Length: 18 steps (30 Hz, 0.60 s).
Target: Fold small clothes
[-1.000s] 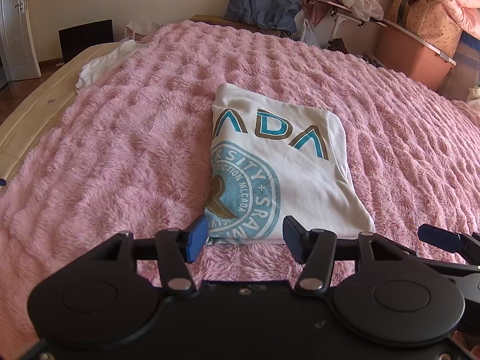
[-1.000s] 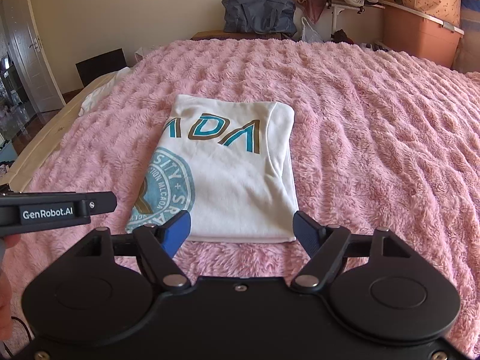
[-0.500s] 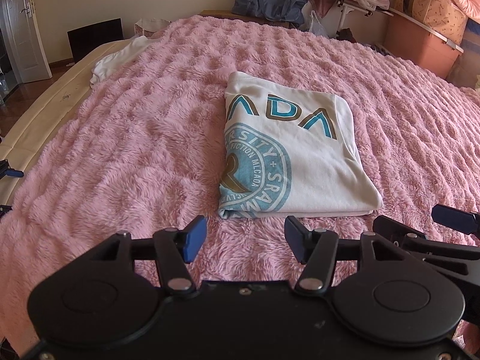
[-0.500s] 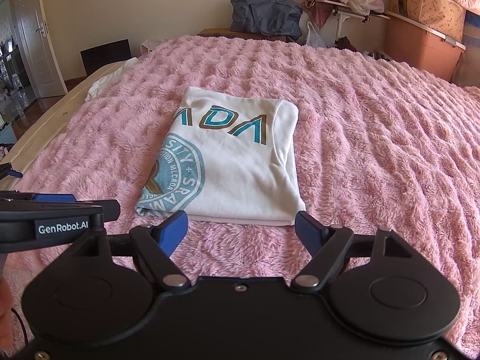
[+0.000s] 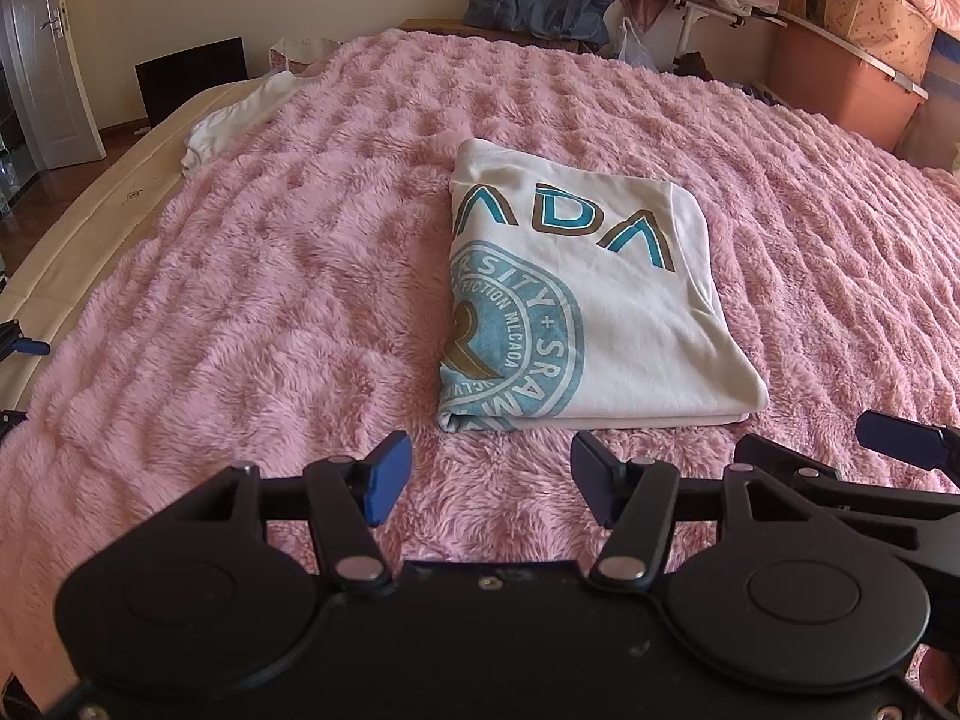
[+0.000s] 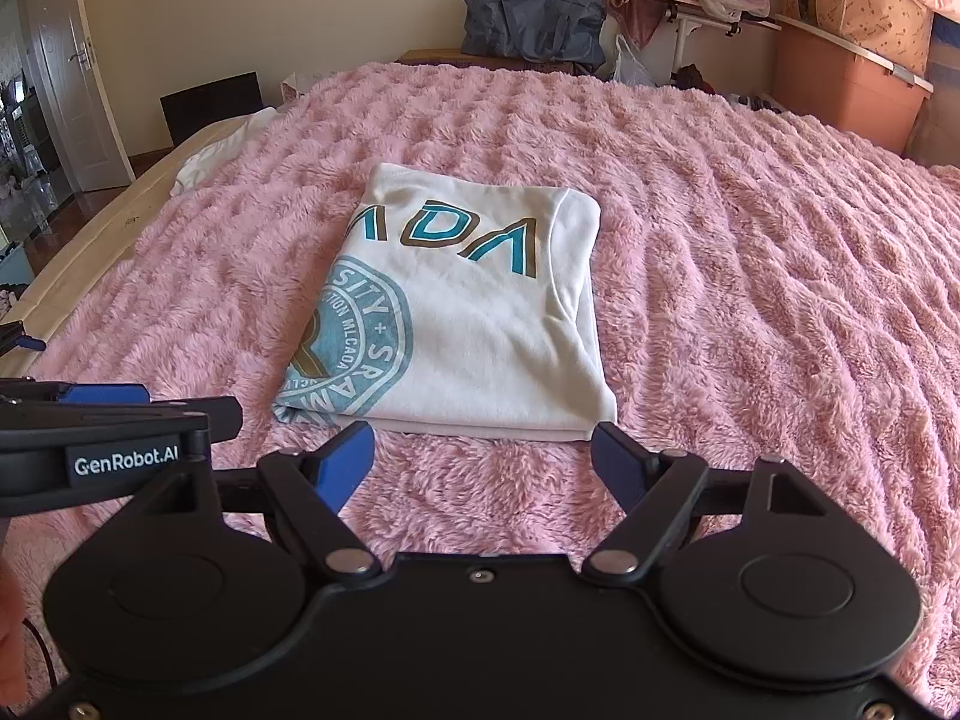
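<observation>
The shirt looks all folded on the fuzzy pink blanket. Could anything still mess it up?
Maybe. The folded white T-shirt sits on a fluffy pink blanket, so a nudge could slide its stacked layers apart, mostly at the loose near-left corner. Both the left hand-held gripper and the right hand-held gripper are open and just short of the near edge; dipping forward could snag it. Another white garment lies at the blanket's far-left edge, unfolded.

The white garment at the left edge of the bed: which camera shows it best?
The left wrist view. There the white garment lies crumpled, partly on the pink blanket, with most of it visible. In the right wrist view it looks smaller, and the blanket's edge hides part of it.
</observation>
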Motion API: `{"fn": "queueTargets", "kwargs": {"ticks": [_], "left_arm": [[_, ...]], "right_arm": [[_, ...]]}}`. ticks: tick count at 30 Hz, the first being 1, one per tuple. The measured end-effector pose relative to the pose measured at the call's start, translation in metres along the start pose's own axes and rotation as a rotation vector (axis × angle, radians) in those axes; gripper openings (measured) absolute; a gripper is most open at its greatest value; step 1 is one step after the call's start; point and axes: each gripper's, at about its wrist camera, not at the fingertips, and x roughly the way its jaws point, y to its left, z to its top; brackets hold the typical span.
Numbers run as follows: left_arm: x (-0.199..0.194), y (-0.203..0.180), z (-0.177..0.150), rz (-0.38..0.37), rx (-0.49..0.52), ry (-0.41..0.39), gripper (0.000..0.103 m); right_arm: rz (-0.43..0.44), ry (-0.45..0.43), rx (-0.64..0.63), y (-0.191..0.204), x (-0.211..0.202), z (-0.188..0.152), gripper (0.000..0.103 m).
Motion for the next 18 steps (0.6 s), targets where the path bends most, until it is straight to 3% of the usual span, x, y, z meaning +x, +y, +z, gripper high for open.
{"fn": "queueTargets", "kwargs": {"ticks": [6, 18], "left_arm": [[0.0038, -0.0037, -0.0028, 0.038, 0.037, -0.003, 0.062], [0.0091, -0.0003, -0.0018, 0.04, 0.023, 0.02, 0.063]], "right_arm": [[0.001, -0.006, 0.01, -0.0014, 0.0006, 0.0012, 0.082], [-0.001, -0.002, 0.011, -0.001, 0.0031, 0.0009, 0.082]]}}
